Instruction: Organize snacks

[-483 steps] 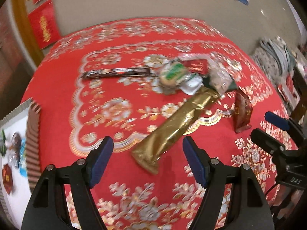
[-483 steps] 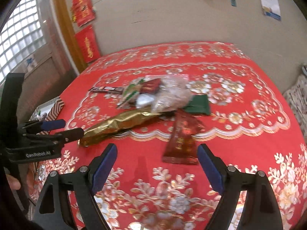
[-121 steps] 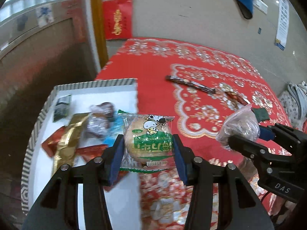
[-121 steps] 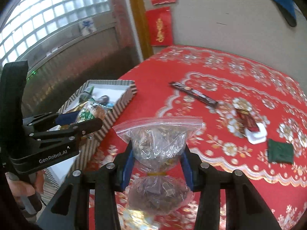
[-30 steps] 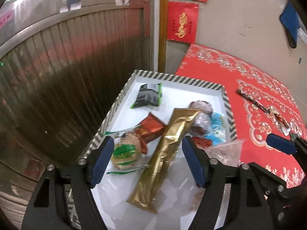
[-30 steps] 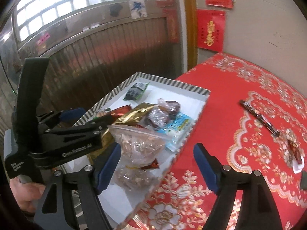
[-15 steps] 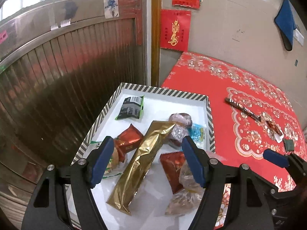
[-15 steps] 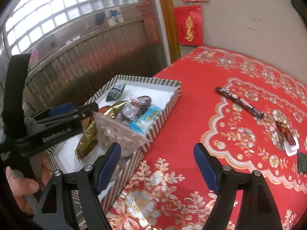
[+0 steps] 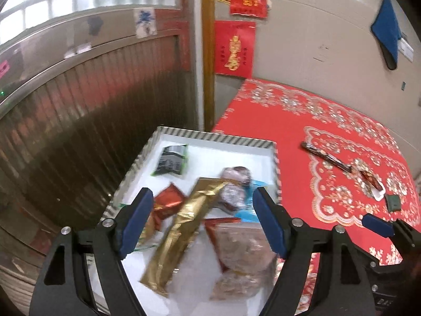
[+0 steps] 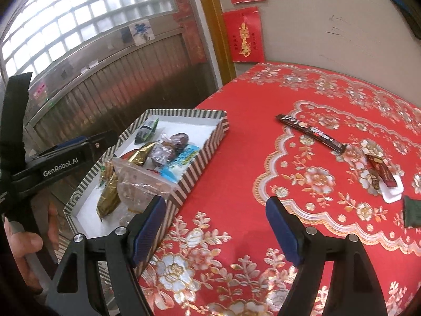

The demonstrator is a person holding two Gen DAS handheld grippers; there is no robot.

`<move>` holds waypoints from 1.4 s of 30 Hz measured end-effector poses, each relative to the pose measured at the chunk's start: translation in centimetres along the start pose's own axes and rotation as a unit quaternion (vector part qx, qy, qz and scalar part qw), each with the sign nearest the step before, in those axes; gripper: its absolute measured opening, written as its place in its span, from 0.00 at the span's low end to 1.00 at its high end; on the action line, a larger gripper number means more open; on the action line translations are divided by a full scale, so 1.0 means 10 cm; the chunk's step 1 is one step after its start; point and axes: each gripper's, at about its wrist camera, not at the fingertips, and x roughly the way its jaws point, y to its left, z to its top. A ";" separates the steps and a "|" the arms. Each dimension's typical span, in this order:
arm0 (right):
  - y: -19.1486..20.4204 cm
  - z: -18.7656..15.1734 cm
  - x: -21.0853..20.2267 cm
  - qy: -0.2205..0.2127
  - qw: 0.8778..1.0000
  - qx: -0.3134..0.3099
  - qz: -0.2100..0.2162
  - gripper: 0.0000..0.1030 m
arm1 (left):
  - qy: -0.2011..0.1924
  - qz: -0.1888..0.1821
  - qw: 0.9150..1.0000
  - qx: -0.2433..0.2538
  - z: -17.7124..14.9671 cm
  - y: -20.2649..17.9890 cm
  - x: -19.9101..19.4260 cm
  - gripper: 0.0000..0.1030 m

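Left gripper: the left gripper (image 9: 202,221) angled down over the striped box (image 9: 215,138); its jaws were opening, with nothing pressed between the blue pads.
Right gripper: the right gripper (image 10: 215,230) tilted down over the red tablecloth (image 10: 236,179) just beside the box, jaws spread wide and holding nothing.
Hand: a hand (image 10: 23,239) gripped the left gripper's handle in the right wrist view.
Writing: "GenRobot.AI" was printed on the left gripper's body; snack labels were too blurred to read.
In the box: one long gold packet (image 9: 184,231), one clear zip bag (image 9: 242,250), one dark green-edged packet (image 9: 171,159), among other wrapped snacks.
On the cloth: one long dark bar (image 10: 311,131), one small red packet (image 10: 381,169), one white packet (image 10: 393,192), one dark green square packet (image 10: 411,212).
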 end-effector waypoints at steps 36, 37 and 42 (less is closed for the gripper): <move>-2.07 -0.72 -0.93 -0.018 0.972 0.165 -0.166 0.81 | 0.121 -0.175 0.970 0.118 -0.10 -2.59 0.46 0.76; -2.11 -0.73 -0.94 -0.018 0.972 0.167 -0.168 0.81 | 0.125 -0.178 0.969 0.117 -0.08 -2.64 0.50 0.76; -2.26 -0.77 -1.00 -0.018 0.969 0.175 -0.172 0.81 | 0.151 -0.187 0.967 0.090 0.07 -2.96 0.76 0.76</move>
